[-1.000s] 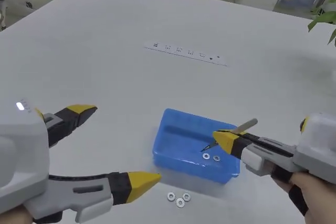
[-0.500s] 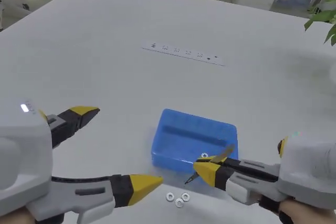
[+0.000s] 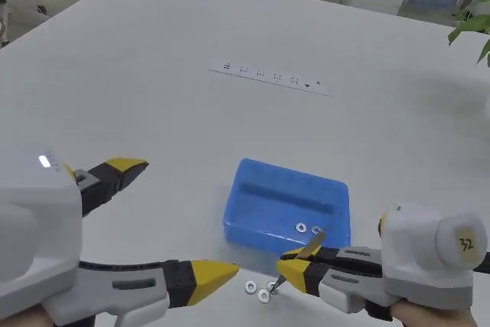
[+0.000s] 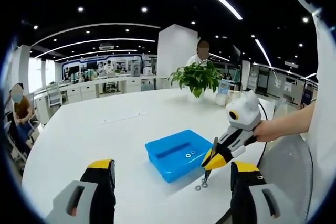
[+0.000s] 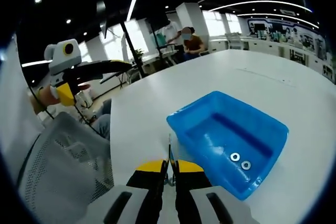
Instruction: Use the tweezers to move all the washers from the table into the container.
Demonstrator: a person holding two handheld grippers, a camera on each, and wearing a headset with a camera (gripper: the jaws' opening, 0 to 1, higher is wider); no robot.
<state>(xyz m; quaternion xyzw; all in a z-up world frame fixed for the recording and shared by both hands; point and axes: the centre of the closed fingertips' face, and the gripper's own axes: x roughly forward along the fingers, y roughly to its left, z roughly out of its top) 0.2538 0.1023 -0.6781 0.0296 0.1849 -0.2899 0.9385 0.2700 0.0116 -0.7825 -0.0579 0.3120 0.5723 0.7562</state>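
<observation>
While the left tongs (image 3: 190,217) are gaping empty, the right tongs (image 3: 285,272) — clamped on the tweezers (image 3: 310,248) — are coming off the container (image 3: 287,189) down to the washers (image 3: 259,291) waiting on the counter (image 3: 153,74) — the next pickup.

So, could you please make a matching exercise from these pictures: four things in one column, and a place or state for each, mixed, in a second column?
Things:
1. pair of washers
2. three washers
3. tweezers
4. left gripper

Places or states:
A. open, holding nothing
B. inside the blue container
C. on the table, beside the container
D. clamped in the right gripper

Pairs: 1-B; 2-C; 3-D; 4-A
</observation>
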